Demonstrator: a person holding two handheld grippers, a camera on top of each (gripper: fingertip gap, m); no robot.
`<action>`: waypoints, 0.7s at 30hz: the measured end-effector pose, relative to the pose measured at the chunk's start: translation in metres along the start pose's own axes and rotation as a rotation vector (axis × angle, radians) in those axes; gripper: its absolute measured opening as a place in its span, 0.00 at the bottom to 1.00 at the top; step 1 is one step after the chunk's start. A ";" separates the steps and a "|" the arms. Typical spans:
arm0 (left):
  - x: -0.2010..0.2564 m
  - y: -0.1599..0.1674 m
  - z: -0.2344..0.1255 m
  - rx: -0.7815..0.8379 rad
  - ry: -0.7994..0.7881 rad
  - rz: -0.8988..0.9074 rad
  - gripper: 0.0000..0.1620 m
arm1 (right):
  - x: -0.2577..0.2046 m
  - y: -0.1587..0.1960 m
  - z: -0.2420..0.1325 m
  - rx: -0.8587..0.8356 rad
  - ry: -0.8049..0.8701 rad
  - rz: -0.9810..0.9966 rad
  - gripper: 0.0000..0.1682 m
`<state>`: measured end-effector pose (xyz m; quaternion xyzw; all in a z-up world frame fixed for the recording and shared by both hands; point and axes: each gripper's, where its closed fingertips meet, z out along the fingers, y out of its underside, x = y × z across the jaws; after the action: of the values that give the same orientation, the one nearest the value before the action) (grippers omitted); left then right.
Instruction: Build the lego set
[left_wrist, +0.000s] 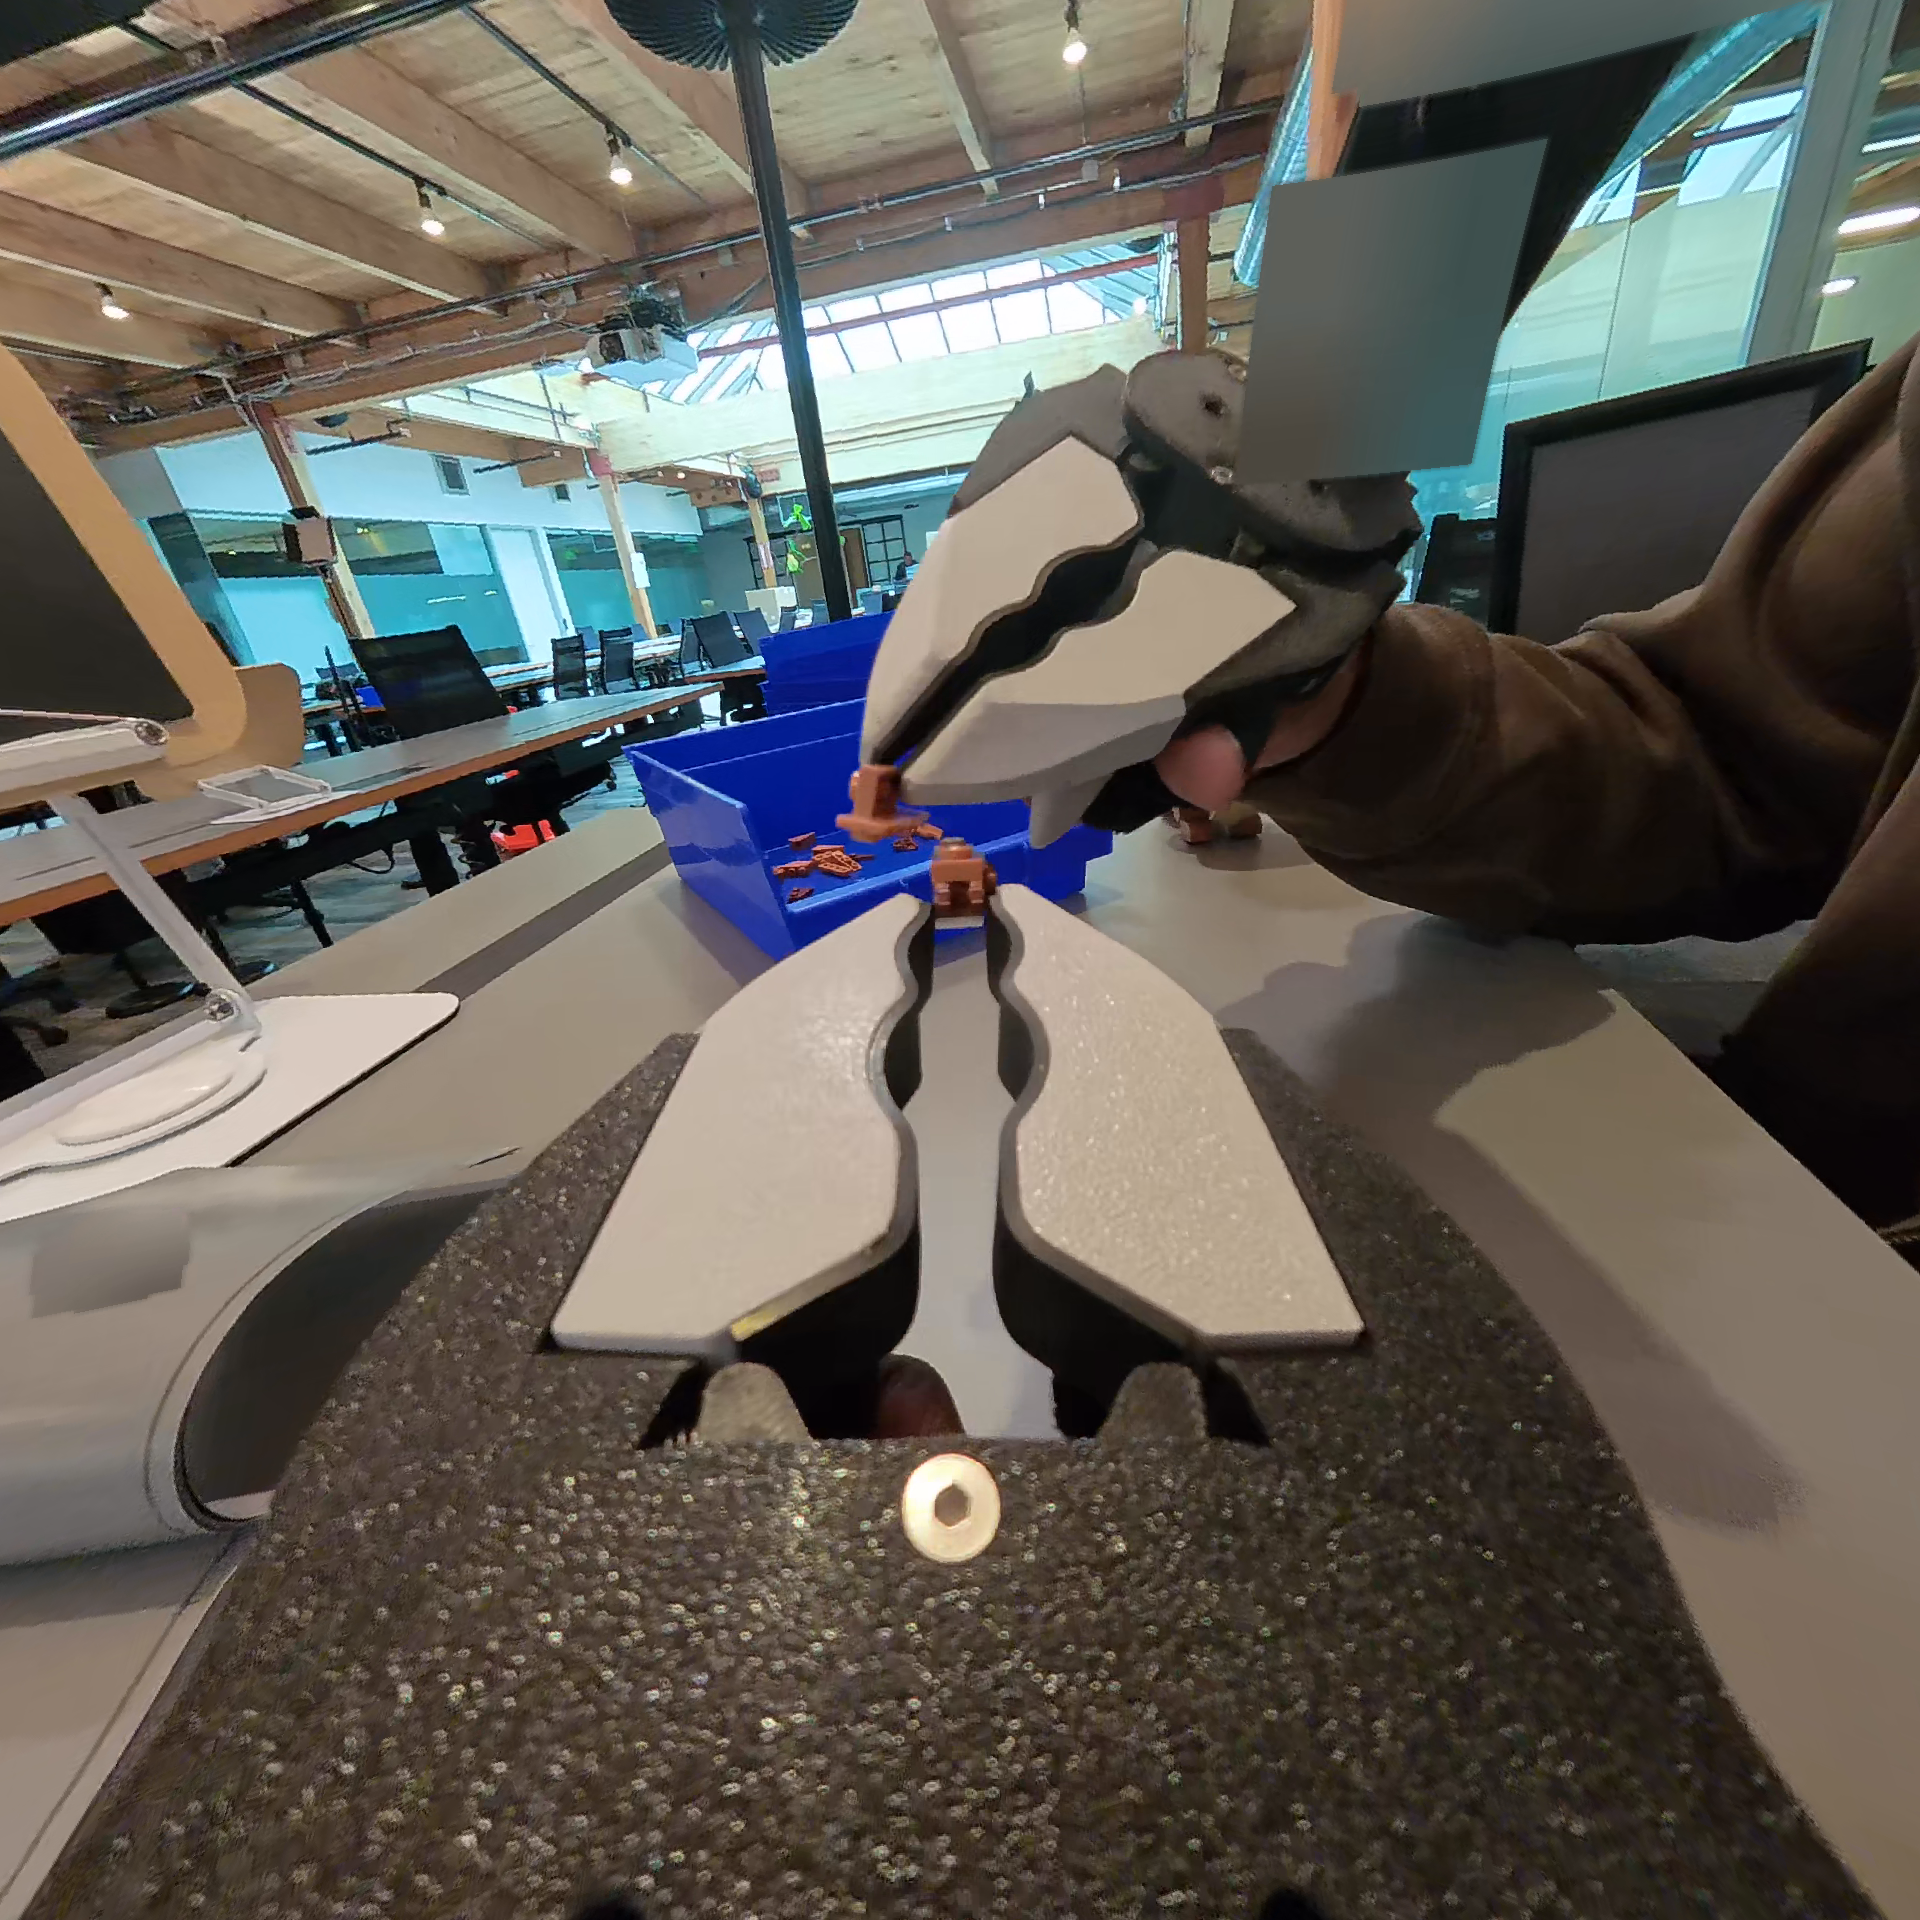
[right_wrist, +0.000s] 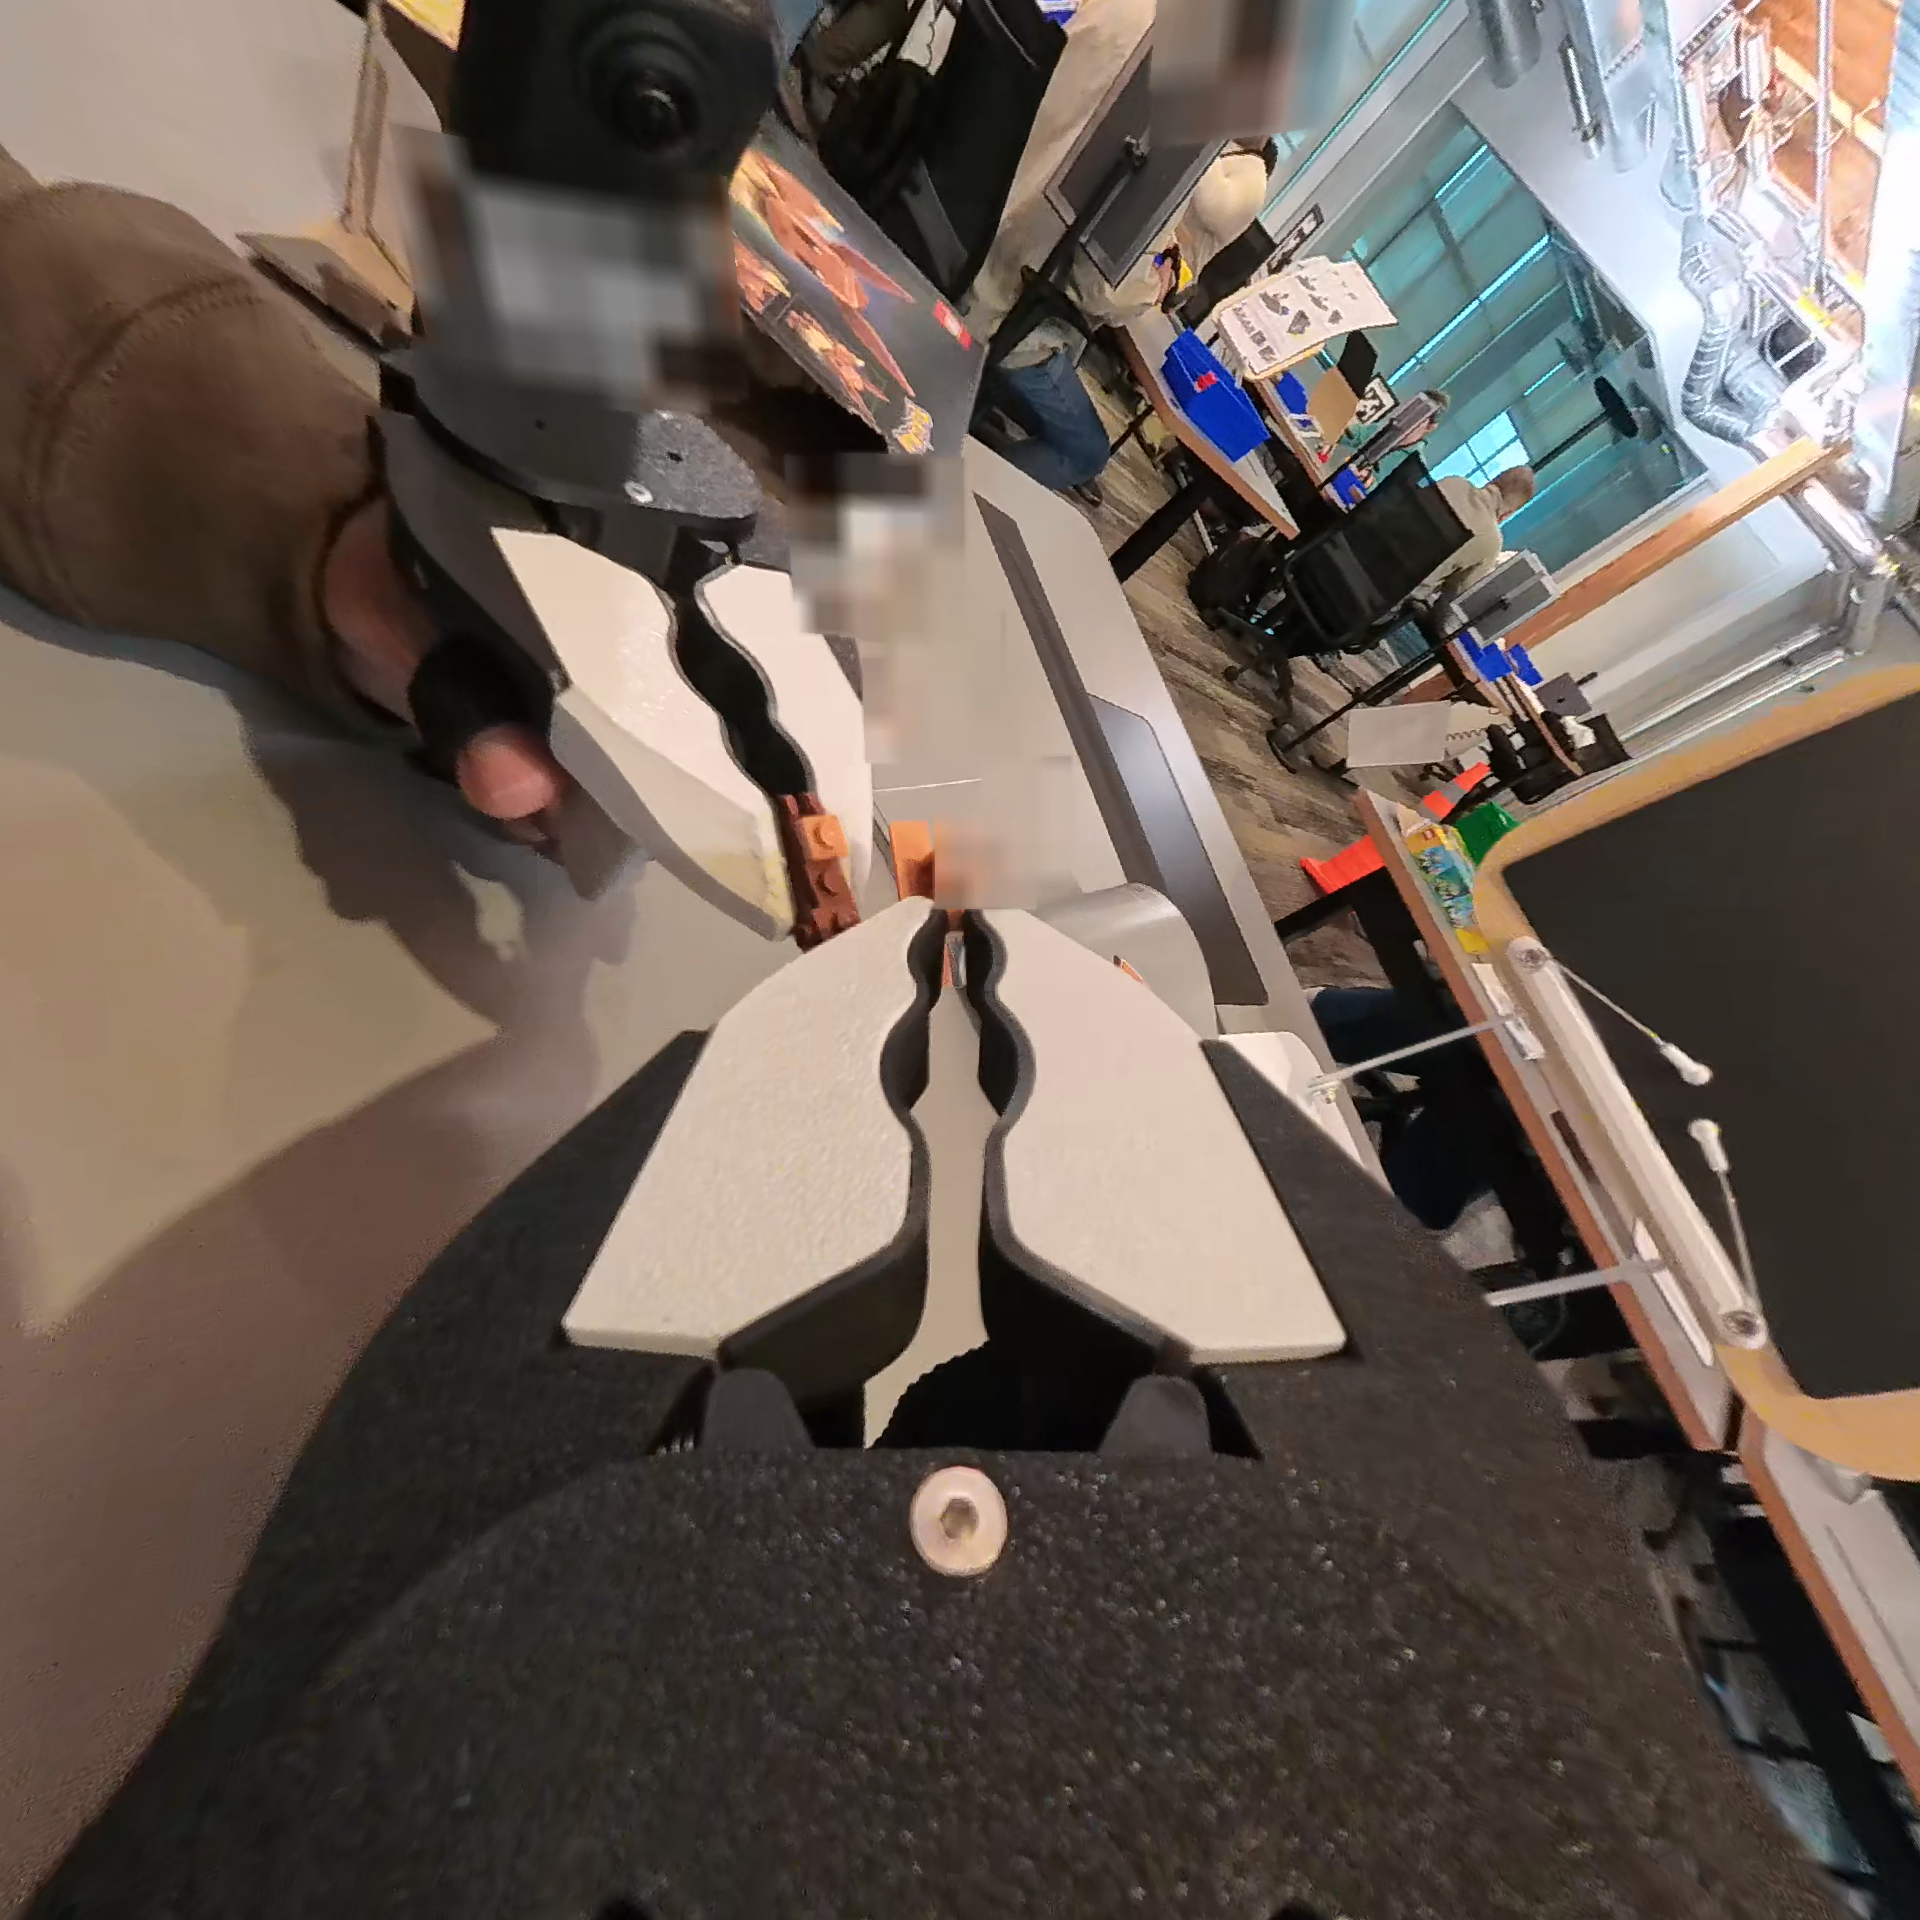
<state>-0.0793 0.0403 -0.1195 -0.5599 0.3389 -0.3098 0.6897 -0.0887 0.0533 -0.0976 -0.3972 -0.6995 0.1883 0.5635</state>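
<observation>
My left gripper (left_wrist: 958, 906) is shut on a small brown lego assembly (left_wrist: 961, 878) that stands up from its fingertips. My right gripper (left_wrist: 891, 774) comes in from the upper right, tilted down, and is shut on a small brown lego piece (left_wrist: 878, 808). That piece hangs just above and left of the assembly, a small gap apart. In the right wrist view, my right gripper (right_wrist: 951, 927) pinches an orange-brown piece (right_wrist: 912, 854), partly hidden by a mosaic patch. The left gripper (right_wrist: 805, 831) holds its brown studded assembly (right_wrist: 823, 868) just left of it.
A blue bin (left_wrist: 717, 821) with several loose brown pieces (left_wrist: 826, 862) stands on the grey table (left_wrist: 1455, 1039) just behind the grippers. A small brown build (left_wrist: 1216, 826) sits behind the right hand. A white monitor stand (left_wrist: 156, 1049) is at left. A lego box (right_wrist: 831, 301) stands behind. Less than 4 cm separates the two grippers' tips.
</observation>
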 end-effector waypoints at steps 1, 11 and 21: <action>0.001 -0.001 0.000 0.002 0.002 0.003 0.06 | -0.002 0.000 0.001 -0.008 -0.001 -0.018 0.02; 0.000 -0.001 0.001 0.009 0.004 -0.036 0.06 | -0.010 0.003 0.001 -0.033 -0.023 -0.108 0.02; 0.000 0.003 0.002 -0.002 0.008 -0.052 0.06 | -0.015 0.007 0.000 -0.013 -0.084 -0.096 0.02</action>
<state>-0.0780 0.0419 -0.1223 -0.5680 0.3273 -0.3296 0.6795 -0.0852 0.0459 -0.1123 -0.3586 -0.7417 0.1732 0.5396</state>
